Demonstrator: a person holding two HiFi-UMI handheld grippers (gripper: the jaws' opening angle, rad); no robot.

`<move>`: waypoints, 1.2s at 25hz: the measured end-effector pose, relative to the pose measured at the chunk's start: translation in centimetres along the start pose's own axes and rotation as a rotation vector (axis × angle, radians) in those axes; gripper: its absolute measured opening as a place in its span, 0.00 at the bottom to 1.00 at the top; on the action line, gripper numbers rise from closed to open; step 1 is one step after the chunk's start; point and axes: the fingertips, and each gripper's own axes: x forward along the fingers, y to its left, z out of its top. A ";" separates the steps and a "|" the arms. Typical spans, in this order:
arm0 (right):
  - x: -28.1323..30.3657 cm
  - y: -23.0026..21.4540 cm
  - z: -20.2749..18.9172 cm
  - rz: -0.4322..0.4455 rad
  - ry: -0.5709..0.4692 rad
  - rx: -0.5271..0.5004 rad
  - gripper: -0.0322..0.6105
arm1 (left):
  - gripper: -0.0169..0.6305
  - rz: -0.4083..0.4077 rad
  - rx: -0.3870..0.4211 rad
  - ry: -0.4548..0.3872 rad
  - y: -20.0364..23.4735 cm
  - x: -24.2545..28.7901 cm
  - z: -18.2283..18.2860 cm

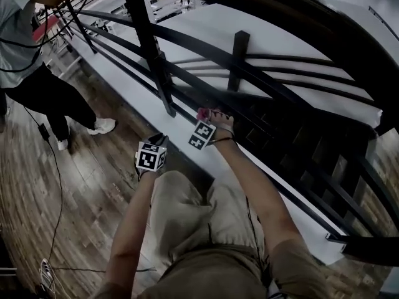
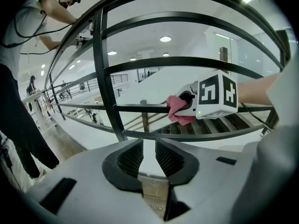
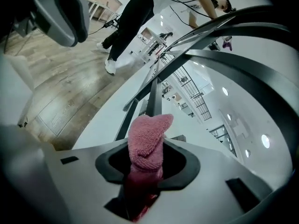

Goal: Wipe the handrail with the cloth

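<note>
The pink cloth (image 1: 202, 113) (image 3: 146, 139) sticks out of my right gripper (image 1: 207, 118) (image 3: 145, 164), which is shut on it. In the left gripper view the cloth (image 2: 176, 112) lies against a thin horizontal bar (image 2: 135, 108) of the black handrail (image 1: 274, 8), with the right gripper (image 2: 186, 100) behind it. My left gripper (image 1: 151, 156) (image 2: 149, 157) hangs lower left of the right one, short of the railing, its jaws a narrow gap apart with nothing between them. Ahead of the cloth a black bar (image 3: 153, 94) runs away from the right gripper.
A second person (image 1: 37, 80) stands at the left by the railing, trailing a cable (image 1: 56, 185) over the wooden floor. A white ledge (image 1: 124, 80) runs under the railing. Dark stairs (image 1: 293, 145) drop beyond it. An upright post (image 1: 153, 55) stands left of the cloth.
</note>
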 end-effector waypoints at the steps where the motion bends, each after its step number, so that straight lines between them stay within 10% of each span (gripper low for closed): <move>1: 0.2 -0.3 0.4 -0.003 -0.008 -0.005 0.27 | 0.14 0.007 -0.005 0.006 0.1 0.2 0.2; 18: 9.1 -2.7 11.8 -0.036 -0.114 -0.152 0.27 | 0.14 0.103 0.006 0.036 6.6 2.5 1.9; 30: 12.0 -4.1 18.9 -0.226 -0.200 -0.256 0.26 | 0.14 0.113 -0.055 -0.012 5.8 -0.2 -1.0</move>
